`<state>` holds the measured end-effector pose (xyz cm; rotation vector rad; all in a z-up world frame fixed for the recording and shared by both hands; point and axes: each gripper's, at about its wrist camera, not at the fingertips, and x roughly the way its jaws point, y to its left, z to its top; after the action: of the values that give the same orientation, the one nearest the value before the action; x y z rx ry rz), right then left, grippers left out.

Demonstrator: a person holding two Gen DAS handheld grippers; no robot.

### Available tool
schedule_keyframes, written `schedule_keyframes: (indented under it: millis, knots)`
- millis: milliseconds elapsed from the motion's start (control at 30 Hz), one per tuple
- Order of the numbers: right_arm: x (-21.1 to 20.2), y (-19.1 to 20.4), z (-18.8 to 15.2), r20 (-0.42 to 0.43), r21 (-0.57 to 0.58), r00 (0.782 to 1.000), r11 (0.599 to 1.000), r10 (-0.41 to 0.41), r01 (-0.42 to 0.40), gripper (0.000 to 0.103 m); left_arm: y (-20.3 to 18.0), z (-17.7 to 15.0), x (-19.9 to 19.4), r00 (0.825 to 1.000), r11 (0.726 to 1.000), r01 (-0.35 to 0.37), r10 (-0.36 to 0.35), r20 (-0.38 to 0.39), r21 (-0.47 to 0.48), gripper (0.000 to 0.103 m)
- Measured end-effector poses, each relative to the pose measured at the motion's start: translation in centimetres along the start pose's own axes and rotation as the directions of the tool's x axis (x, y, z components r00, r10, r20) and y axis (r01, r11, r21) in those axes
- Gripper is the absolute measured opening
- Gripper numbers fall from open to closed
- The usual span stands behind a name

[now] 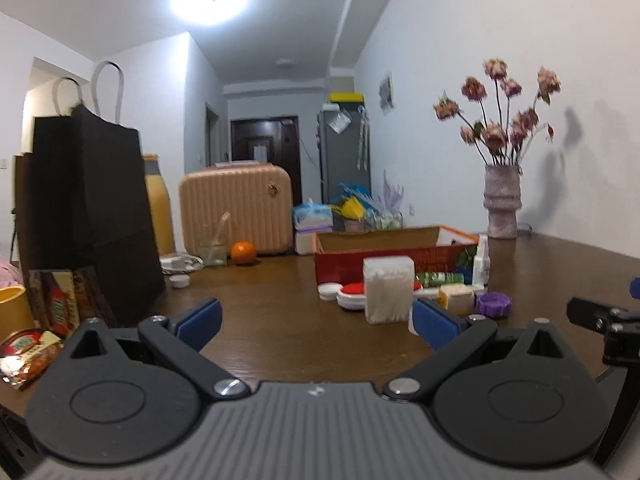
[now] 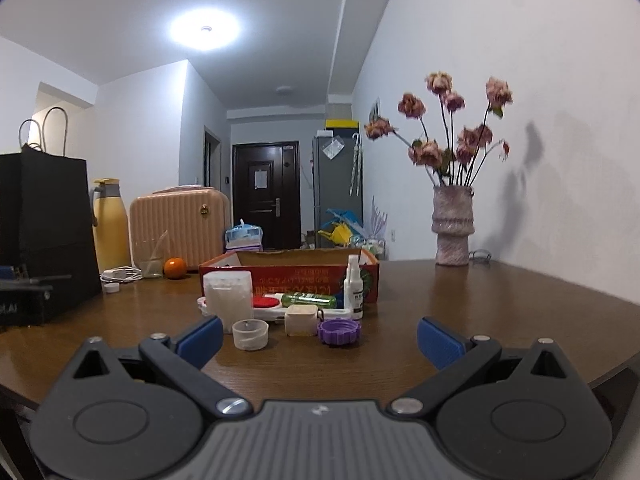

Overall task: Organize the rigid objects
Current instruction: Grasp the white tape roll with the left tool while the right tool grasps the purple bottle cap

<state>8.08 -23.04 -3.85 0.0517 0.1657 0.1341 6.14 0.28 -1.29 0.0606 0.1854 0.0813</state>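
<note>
We hold both tools low over the wooden table (image 2: pixel 500 292), the left gripper (image 1: pixel 316 320) and the right gripper (image 2: pixel 320 340) each spread wide and empty. The small items cluster at centre frame, just in front of the red cardboard box (image 2: pixel 288 276): a cotton swab box (image 2: pixel 228 296), a clear cup (image 2: pixel 250 334), a purple cap (image 2: pixel 339 331), a white spray bottle (image 2: pixel 354 288). They look light, stiff and slick; we would pinch each across its flat sides, the bottle by its body.

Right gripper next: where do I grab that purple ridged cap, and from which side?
Grip the purple cap across its ridged outer wall, coming from the front with the open right gripper. It lies flat, opening up, nearest you; the cream box touches its left-rear.
</note>
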Motion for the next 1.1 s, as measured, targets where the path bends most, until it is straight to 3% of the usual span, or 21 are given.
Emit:
schedule_keyframes:
  millis: [133,267,433,533,600,667,767,900,967,1067,1100]
  knots:
    - [3.0,-0.9,0.1,-0.022,0.022,0.997,0.997,0.074,-0.074,0.103,-0.3,0.4,2.8,0.997,0.999,0.051,-0.051,-0.062,0.002,0.103]
    - [7.1,-1.1,0.7,-0.199,0.037,0.962,0.983,0.184,-0.181,0.103,0.3,0.7,5.6,0.986,0.991,0.105,-0.114,-0.118,-0.078,0.103]
    - [10.4,-0.7,1.6,-0.223,-0.009,0.965,0.990,0.136,-0.141,0.103,0.7,1.0,8.8,0.983,0.994,0.073,-0.086,-0.165,-0.081,0.103]
    - [12.8,-1.5,2.0,-0.232,0.011,0.961,0.989,0.147,-0.149,0.103,0.1,1.1,10.6,0.973,0.993,0.113,-0.120,-0.196,-0.046,0.103]
    - [14.9,-2.2,2.4,-0.271,0.019,0.955,0.993,0.118,-0.117,0.100,-0.8,1.1,12.1,0.961,0.985,0.164,-0.170,-0.217,-0.048,0.103]
    - [16.5,-3.3,2.5,-0.306,0.042,0.943,0.992,0.130,-0.123,0.086,-2.1,1.2,13.6,0.949,0.979,0.200,-0.206,-0.240,-0.048,0.103]
    - [18.8,-4.5,2.3,-0.352,0.042,0.928,0.993,0.120,-0.113,0.075,-4.4,1.4,16.1,0.924,0.965,0.258,-0.260,-0.279,-0.047,0.101]
    - [21.5,-5.1,1.8,-0.422,-0.006,0.901,0.994,0.100,-0.113,0.074,-7.2,1.1,19.9,0.882,0.955,0.295,-0.290,-0.373,-0.044,0.084]
    - [22.8,-5.3,1.6,-0.451,-0.015,0.887,0.993,0.095,-0.114,0.069,-7.9,0.8,21.4,0.861,0.951,0.302,-0.299,-0.412,-0.059,0.080]
    - [24.3,-5.6,1.4,-0.479,-0.006,0.870,0.990,0.120,-0.140,0.064,-8.7,0.4,22.9,0.846,0.953,0.295,-0.293,-0.444,-0.067,0.071]
    - [24.6,-5.7,1.4,-0.482,-0.005,0.867,0.989,0.125,-0.146,0.063,-8.9,0.3,23.2,0.843,0.954,0.293,-0.291,-0.453,-0.067,0.063]
